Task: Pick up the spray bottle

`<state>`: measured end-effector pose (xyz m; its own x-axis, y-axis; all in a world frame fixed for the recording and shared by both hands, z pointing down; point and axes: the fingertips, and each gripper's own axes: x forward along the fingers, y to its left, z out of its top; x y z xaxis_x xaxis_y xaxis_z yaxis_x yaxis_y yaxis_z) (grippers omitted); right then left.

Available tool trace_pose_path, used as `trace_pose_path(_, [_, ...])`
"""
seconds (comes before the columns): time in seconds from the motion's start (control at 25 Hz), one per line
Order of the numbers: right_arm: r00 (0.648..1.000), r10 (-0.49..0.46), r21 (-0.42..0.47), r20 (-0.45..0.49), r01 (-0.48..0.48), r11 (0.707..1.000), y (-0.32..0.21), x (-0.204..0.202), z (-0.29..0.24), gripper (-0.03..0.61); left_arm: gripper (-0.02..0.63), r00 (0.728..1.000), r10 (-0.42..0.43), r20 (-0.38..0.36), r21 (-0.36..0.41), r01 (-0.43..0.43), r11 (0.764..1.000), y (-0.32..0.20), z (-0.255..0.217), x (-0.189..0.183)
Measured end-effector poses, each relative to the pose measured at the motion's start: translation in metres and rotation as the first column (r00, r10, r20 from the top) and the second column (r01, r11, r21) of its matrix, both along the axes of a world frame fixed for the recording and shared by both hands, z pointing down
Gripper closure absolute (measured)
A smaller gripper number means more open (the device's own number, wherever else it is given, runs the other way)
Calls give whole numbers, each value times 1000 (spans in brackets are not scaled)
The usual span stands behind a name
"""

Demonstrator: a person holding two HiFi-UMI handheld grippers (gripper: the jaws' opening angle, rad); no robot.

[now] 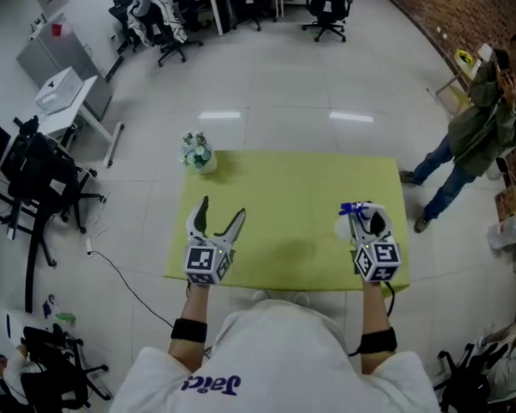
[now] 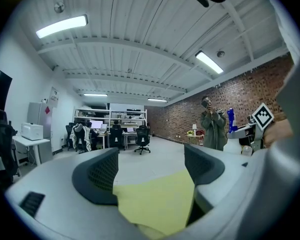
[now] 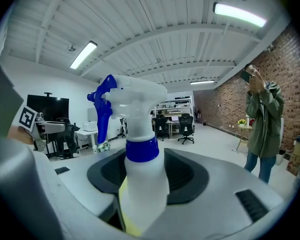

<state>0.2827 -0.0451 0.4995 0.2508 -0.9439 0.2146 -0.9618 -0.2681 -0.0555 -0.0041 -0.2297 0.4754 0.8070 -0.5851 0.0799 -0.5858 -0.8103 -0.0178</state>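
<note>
Lower right of the head view: my right gripper pinches the white plastic spray bottle with a blue trigger and blue collar, above the right front part of the square yellow-green table. In the right gripper view the bottle stands upright at frame centre, its pale body pressed between the two dark jaw pads and its blue trigger toward frame left. I cannot tell whether its base touches the tabletop. Lower left of the head view: my left gripper is over the table's left front part, its jaws spread wide. The left gripper view shows only yellow-green tabletop in the gap between them. A small bunch of pale flowers sits at the table's far left corner, well apart from both grippers. A person in an olive jacket stands on the pale floor at the right edge of the frame.
</note>
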Motion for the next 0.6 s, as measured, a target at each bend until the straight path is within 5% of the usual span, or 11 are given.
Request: trace_pose_path(0.6, [999,-7,58,-34,9,998,15,-42,0,365,187,1000,-4,-28,-31,4,1000,32,9,1])
